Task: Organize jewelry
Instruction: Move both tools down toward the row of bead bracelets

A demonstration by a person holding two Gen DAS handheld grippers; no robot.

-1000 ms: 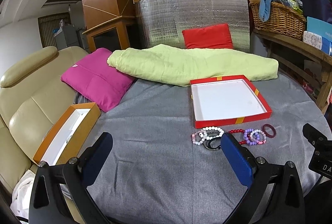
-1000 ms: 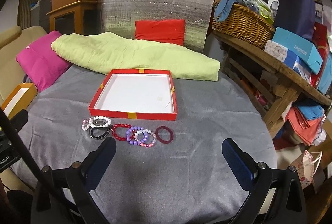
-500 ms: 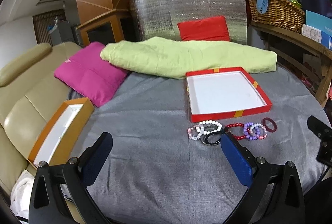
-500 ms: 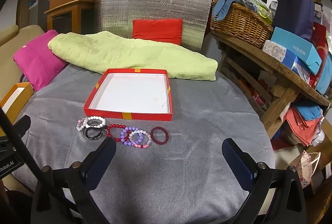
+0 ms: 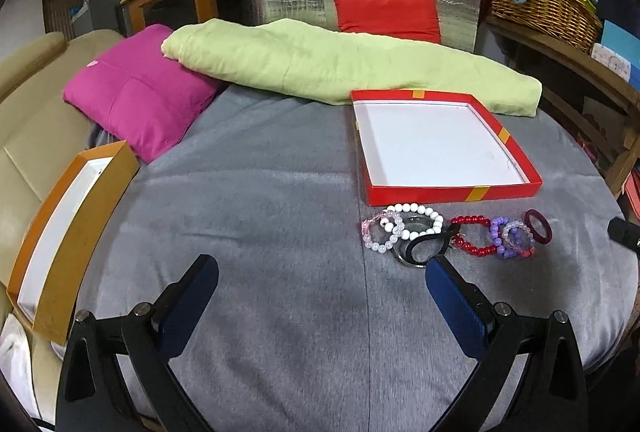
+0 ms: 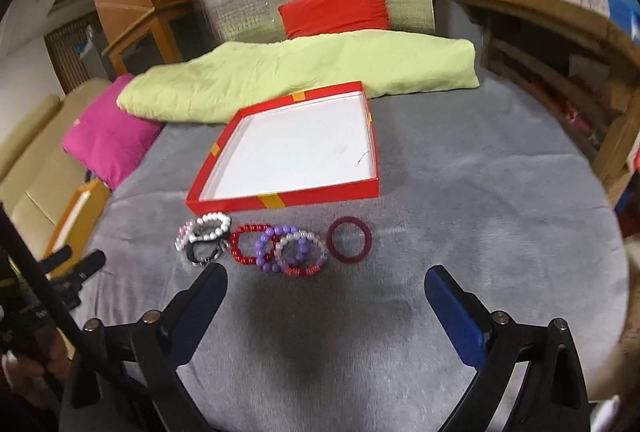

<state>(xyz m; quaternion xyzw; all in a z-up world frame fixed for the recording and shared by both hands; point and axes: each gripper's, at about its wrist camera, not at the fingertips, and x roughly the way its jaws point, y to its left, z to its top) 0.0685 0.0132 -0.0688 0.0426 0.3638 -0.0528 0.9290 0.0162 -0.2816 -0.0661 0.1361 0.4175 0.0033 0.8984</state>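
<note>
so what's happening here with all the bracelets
A person holds a two-finger tool in each hand over a grey-covered table, sorting jewelry. The left tool and right tool are both open and hold nothing. A row of bracelets lies on the cloth just in front of an empty red box, with a dark red bangle at the right end of the row. Nothing is in the box yet.
</note>
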